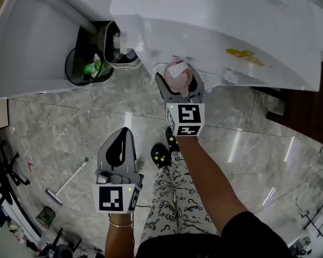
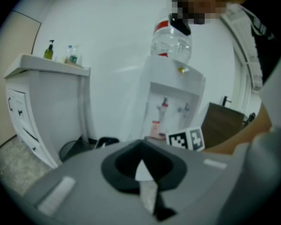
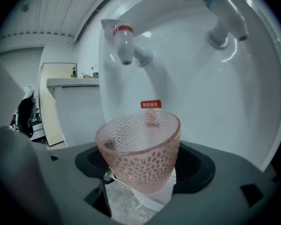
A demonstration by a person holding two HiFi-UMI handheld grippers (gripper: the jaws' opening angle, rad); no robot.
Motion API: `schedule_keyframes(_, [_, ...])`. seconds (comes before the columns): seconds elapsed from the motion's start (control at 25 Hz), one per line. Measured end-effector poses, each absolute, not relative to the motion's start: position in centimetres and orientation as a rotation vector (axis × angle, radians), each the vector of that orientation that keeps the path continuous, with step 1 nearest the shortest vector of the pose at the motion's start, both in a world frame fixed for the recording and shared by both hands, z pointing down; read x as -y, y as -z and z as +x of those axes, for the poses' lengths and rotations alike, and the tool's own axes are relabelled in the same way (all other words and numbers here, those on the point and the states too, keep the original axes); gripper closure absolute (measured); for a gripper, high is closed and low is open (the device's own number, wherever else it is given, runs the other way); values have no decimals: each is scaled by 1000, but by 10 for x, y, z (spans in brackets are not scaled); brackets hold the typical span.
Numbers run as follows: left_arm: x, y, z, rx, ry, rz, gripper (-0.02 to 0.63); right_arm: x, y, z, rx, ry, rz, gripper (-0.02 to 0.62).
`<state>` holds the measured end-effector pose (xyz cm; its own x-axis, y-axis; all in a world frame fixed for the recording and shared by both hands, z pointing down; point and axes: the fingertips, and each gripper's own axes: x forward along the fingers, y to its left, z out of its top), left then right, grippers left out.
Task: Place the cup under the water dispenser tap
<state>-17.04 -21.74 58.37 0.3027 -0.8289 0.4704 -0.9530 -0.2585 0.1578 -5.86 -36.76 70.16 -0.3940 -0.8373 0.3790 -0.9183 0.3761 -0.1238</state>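
A pale marble floor is seen below a white water dispenser. The pink dimpled cup is held upright in the dispenser's recess, gripped between the jaws of the right gripper, which are closed onto its lower wall. The placing step is judged nearly done. The cup must next be centred beneath the red tap (now up and to its left), lowered and released. The left gripper is kept well back, jaws together, nothing held.
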Motion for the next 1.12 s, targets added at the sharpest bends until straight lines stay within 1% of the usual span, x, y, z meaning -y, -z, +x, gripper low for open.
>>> schedule_keyframes(0.28, [215, -581, -172, 1532, -359, 2104, 609, 375, -716, -55, 2243, -516, 1756, 224])
schedule_keyframes(0.4, [215, -573, -174, 1541, -286, 2093, 609, 376, -716, -55, 2219, -502, 1792, 224])
schedule_keyframes(0.52, [218, -564, -172, 1524, -176, 2094, 609, 375, -722, -55, 2169, -412, 1731, 224])
schedule_keyframes(0.6, [214, -566, -174, 1523, -194, 2083, 609, 371, -729, -57, 2132, -311, 1615, 224])
schedule_keyframes(0.68, [209, -567, -177, 1530, -211, 2081, 609, 364, -740, -56, 2107, -292, 1503, 224])
schedule_keyframes(0.8, [202, -571, -184, 1542, -250, 2063, 609, 354, -759, -49, 2076, -378, 1439, 224])
schedule_keyframes(0.96, [197, -570, -190, 1565, -249, 2052, 609, 330, -759, -48, 2103, -449, 1435, 224])
schedule_keyframes(1.12, [184, -557, -189, 1577, -261, 2071, 609, 279, -741, -24, 2128, -728, 1514, 227])
